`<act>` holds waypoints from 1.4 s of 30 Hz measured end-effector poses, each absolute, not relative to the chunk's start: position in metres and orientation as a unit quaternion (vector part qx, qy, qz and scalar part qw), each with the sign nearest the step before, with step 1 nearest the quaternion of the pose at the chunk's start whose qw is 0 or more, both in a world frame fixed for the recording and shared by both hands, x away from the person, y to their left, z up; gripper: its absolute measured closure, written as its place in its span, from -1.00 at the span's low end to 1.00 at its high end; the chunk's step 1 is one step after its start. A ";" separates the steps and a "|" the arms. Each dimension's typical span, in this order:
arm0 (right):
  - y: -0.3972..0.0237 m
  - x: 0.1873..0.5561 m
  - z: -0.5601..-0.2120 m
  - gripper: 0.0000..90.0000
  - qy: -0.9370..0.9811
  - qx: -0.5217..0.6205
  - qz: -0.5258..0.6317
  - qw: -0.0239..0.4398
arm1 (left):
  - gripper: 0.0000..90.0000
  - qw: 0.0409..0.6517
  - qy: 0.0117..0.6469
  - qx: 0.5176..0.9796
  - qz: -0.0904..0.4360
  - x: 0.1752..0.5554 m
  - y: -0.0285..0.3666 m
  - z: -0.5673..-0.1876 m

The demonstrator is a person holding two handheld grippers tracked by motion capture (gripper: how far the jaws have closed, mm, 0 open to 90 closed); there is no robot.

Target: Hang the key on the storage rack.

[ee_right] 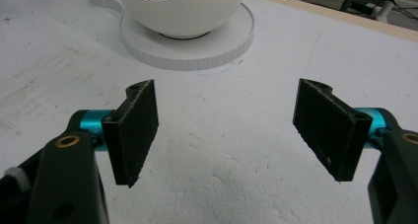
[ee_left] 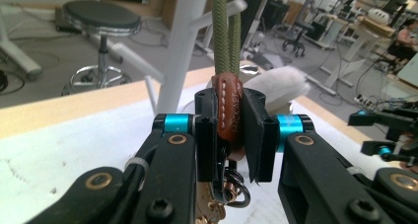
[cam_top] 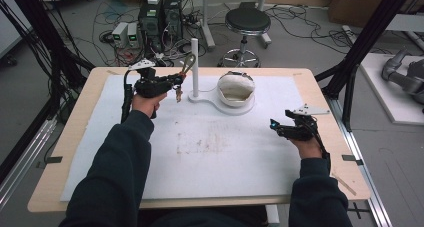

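Note:
My left gripper (cam_top: pixel 176 80) is held above the table's far left and is shut on a keychain: its jaws clamp the brown leather tab (ee_left: pixel 229 110). A green cord loop (ee_left: pixel 226 29) rises from the tab towards the white upright post (cam_top: pixel 194 67), and metal rings (ee_left: pixel 231 192) hang below the jaws. In the high view the cord loop (cam_top: pixel 188 63) sits just left of the post. My right gripper (cam_top: pixel 274 125) rests low over the white mat at the right, open, with nothing between its pads (ee_right: pixel 135 128).
A white bowl (cam_top: pixel 236 89) stands on the round end of the post's white base (cam_top: pixel 235 108), right of the post. The white foam mat (cam_top: pixel 200 147) covers the wooden table (cam_top: pixel 65 152). A black stool (cam_top: pixel 246 22) and cables lie beyond the far edge.

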State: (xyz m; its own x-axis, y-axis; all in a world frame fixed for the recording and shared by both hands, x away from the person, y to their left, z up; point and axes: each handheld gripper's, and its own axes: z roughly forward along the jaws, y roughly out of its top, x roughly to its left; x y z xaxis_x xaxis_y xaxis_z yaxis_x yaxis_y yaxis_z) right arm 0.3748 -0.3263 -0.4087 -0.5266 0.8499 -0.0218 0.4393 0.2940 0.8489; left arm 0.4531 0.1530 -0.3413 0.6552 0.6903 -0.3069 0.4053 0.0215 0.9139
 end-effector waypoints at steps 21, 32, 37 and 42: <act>-0.327 0.375 -0.410 -0.43 0.768 0.420 0.419 0.243 | 0.39 0.539 0.436 0.710 0.126 0.472 0.143 -0.361; -0.325 0.374 -0.410 -0.43 0.767 0.421 0.419 0.242 | -0.36 0.578 0.433 0.680 0.132 0.446 0.182 -0.371; -0.325 0.373 -0.409 -0.43 0.767 0.418 0.420 0.245 | -0.58 0.590 0.388 0.688 0.168 0.421 0.196 -0.371; -0.325 0.372 -0.410 -0.43 0.767 0.420 0.424 0.238 | -0.54 0.576 0.347 0.711 0.207 0.398 0.203 -0.378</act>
State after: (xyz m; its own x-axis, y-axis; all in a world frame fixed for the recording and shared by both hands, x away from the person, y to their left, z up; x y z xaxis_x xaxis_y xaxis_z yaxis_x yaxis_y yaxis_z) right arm 0.3717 -0.3250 -0.4100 -0.5344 0.8451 -0.0100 0.4415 0.2892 0.8493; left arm 0.3979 0.2030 -0.3784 0.6741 0.7312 -0.1048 0.2549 -0.0970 0.9621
